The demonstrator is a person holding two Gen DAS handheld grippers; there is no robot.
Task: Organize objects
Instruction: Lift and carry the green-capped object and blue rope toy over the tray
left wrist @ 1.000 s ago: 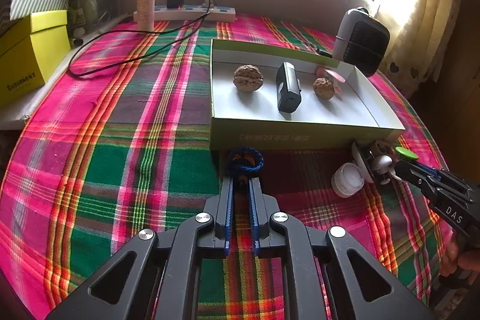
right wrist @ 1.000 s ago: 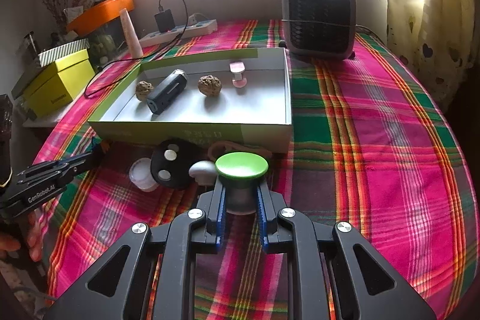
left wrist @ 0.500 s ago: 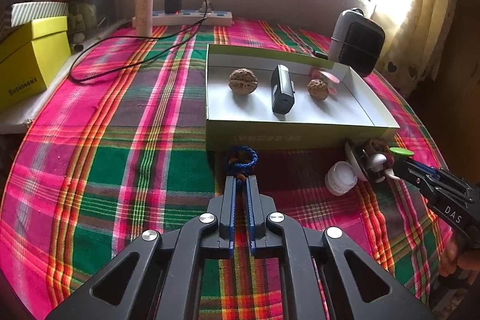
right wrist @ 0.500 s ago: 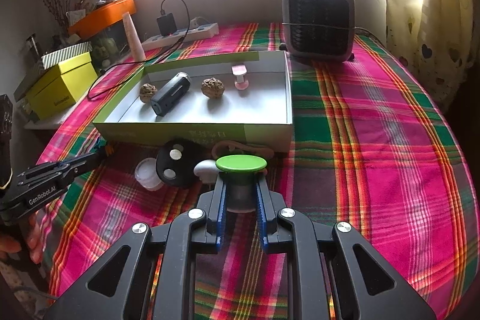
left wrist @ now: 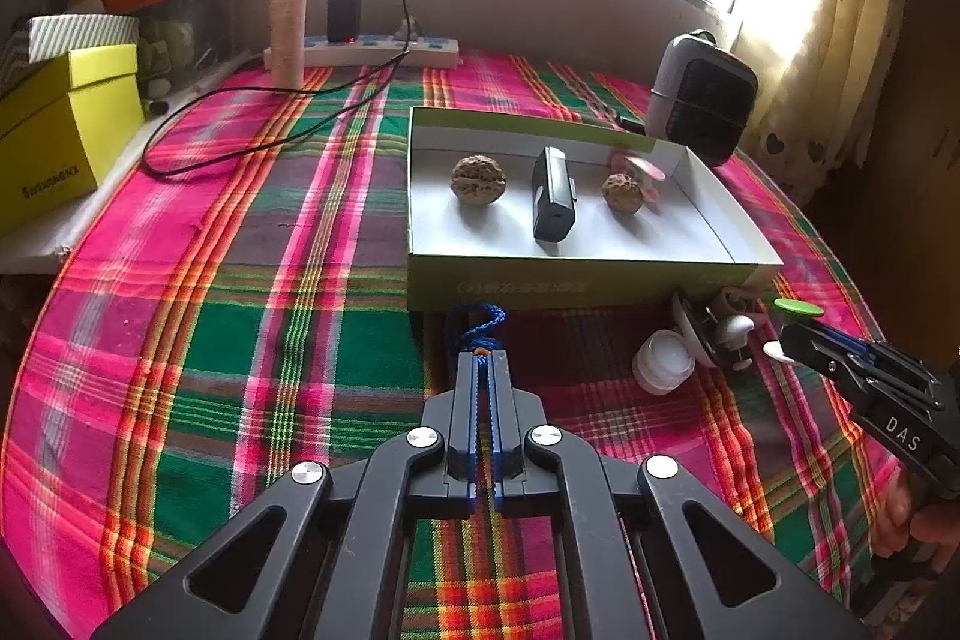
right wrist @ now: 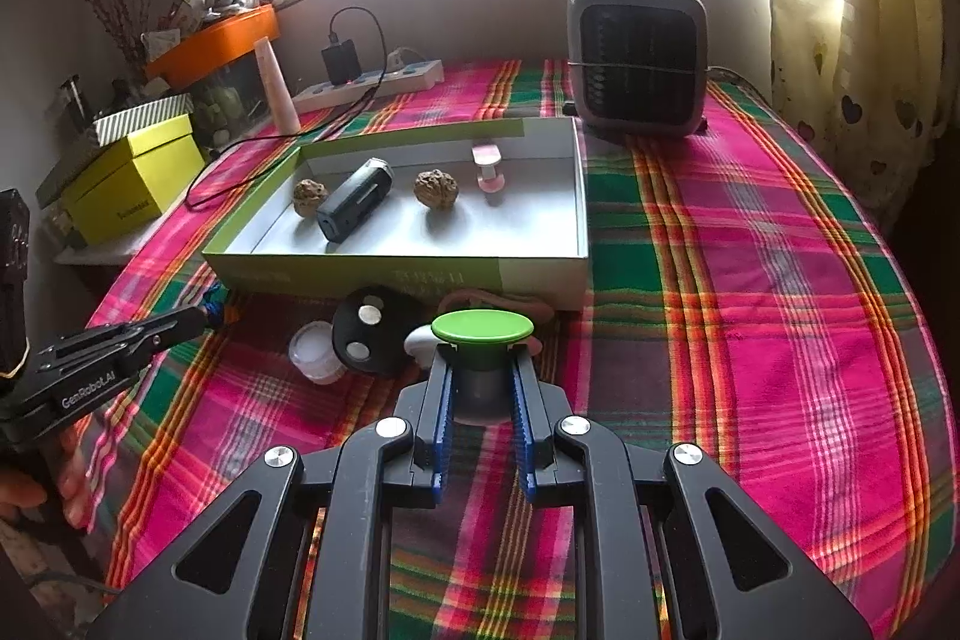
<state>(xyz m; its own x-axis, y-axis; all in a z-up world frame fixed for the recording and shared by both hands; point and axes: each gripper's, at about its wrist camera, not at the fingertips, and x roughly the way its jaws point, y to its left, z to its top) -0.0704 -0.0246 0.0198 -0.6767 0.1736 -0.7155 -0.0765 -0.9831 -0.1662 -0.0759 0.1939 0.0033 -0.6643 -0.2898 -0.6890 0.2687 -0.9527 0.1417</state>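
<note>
We pinch the limp, light cord (left wrist: pixel 478 327) in nearly shut left jaws, while right jaws clamp the stiff green-capped knob (right wrist: pixel 482 334) by its stem.

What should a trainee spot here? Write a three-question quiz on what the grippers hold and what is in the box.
1. True or false: the left gripper is shut on the blue cord.
2. What is clamped in the right gripper? A) a spoon B) the green-topped piece C) a cup
3. How many walnuts lie in the box?

Key: 1 true; 2 B; 3 two.
</note>
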